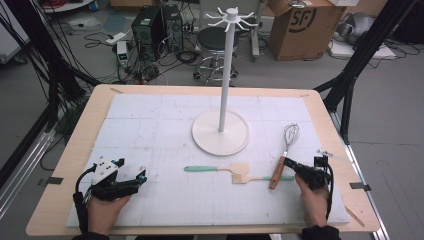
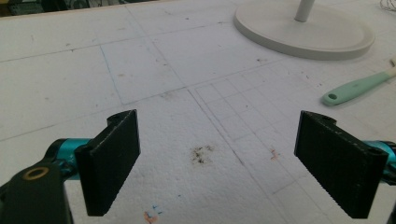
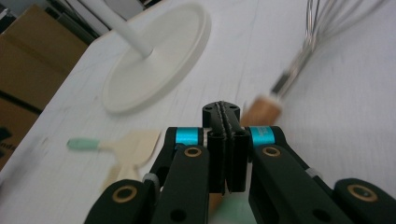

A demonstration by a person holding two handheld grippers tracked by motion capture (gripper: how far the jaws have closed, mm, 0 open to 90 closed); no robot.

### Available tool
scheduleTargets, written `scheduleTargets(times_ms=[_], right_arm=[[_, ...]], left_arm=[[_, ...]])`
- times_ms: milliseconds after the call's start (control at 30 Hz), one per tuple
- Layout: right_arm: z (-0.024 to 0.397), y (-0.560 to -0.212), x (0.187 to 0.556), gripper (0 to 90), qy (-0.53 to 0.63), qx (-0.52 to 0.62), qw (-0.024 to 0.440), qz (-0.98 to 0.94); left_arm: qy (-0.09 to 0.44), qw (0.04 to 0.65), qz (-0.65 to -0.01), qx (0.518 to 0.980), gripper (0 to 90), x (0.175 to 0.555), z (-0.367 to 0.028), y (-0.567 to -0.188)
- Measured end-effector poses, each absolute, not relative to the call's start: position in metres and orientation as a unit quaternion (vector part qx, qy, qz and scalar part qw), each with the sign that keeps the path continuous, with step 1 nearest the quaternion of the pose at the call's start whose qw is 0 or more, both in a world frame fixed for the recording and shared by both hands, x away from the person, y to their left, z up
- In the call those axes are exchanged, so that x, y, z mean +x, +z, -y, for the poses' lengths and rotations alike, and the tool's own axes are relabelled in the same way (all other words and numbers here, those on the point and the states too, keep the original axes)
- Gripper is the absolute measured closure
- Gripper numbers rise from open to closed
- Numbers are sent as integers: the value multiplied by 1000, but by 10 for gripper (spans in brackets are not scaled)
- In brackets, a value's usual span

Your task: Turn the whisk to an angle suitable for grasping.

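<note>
My left gripper [image 1: 133, 169] rests at the near left of the white foam mat, open, with bare mat between its black pads [image 2: 114, 161]. My right gripper [image 1: 289, 164] is at the near right, its jaws pressed together with nothing between them [image 3: 226, 116]. Its tip is right beside the wooden handle [image 3: 261, 112] of a wire whisk [image 1: 286, 150]; I cannot tell whether they touch. Two spatulas with mint-green handles lie in the middle. One [image 1: 215, 169] points its handle left. The other [image 1: 257, 178] runs right, under the whisk handle.
A white hook stand [image 1: 226, 70] rises from a round base [image 1: 220, 135] at the mat's centre, also in the gripper views [image 2: 303, 35] [image 3: 154, 65]. The wooden table edge [image 1: 75, 150] frames the mat. Behind are a stool, a cardboard box [image 1: 305, 25] and cables.
</note>
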State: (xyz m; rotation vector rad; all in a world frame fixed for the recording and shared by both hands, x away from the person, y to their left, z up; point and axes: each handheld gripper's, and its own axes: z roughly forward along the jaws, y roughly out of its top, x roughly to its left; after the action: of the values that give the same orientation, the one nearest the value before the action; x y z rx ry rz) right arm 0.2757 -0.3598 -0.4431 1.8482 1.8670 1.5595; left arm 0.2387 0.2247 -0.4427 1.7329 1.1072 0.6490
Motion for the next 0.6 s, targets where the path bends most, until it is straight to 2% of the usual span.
scheduleTargets(times_ms=[33, 167, 300, 600], right_arm=[[363, -451, 257, 896, 512, 607, 34, -607], [359, -451, 238, 896, 490, 610, 33, -622], [341, -455, 233, 896, 423, 610, 27, -669], [317, -456, 237, 896, 413, 606, 4, -679]], left_arm=[[266, 473, -452, 708, 150, 238, -224, -442], [266, 474, -446, 711, 151, 237, -220, -441], [266, 476, -444, 711, 152, 237, -218, -440], [266, 479, -443, 710, 154, 237, -218, -440]])
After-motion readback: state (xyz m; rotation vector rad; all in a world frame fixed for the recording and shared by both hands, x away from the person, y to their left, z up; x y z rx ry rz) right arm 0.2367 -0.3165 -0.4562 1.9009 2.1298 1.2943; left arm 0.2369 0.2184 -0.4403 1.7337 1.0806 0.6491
